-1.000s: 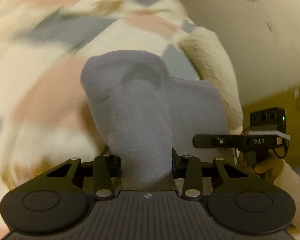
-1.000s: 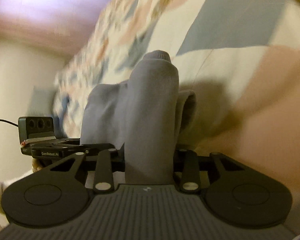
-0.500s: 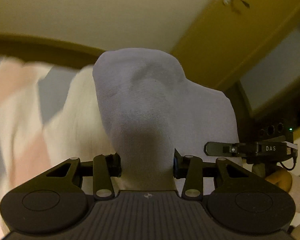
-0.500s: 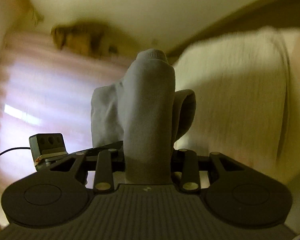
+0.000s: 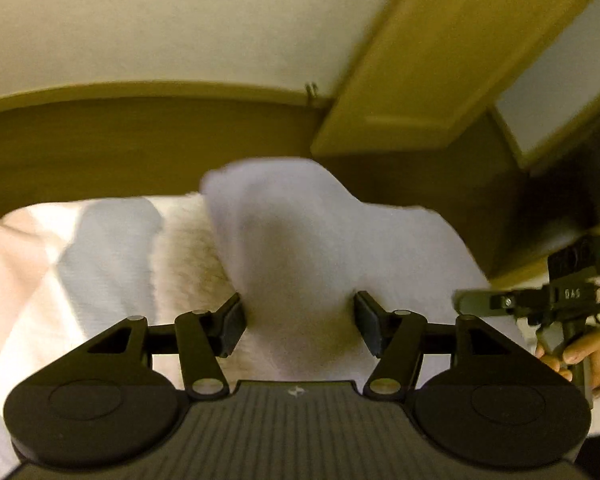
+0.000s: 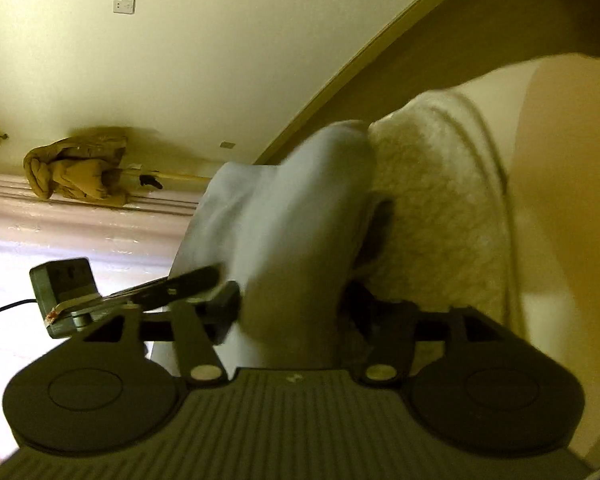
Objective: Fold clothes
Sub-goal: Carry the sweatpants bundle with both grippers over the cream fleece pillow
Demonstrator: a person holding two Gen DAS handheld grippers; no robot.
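Observation:
A pale grey garment (image 5: 300, 240) is bunched between the jaws of my left gripper (image 5: 300, 322), which is shut on it and holds it up above the bed. The same grey garment (image 6: 296, 232) is clamped in my right gripper (image 6: 292, 316), also lifted. The right gripper shows at the right edge of the left wrist view (image 5: 540, 300), close beside the cloth, held by a hand. The left gripper shows at the left of the right wrist view (image 6: 140, 292). The garment's lower part is hidden.
A quilt with grey and pink patches (image 5: 80, 248) and a fluffy cream blanket (image 6: 440, 220) lie on the bed below. A wooden headboard (image 5: 140, 140) and wall stand behind. A brown jacket (image 6: 76, 172) hangs near a bright curtained window (image 6: 60, 240).
Both grippers have swung upward with the garment, from facing the quilt to facing the wall and headboard. The grip on the cloth is unchanged.

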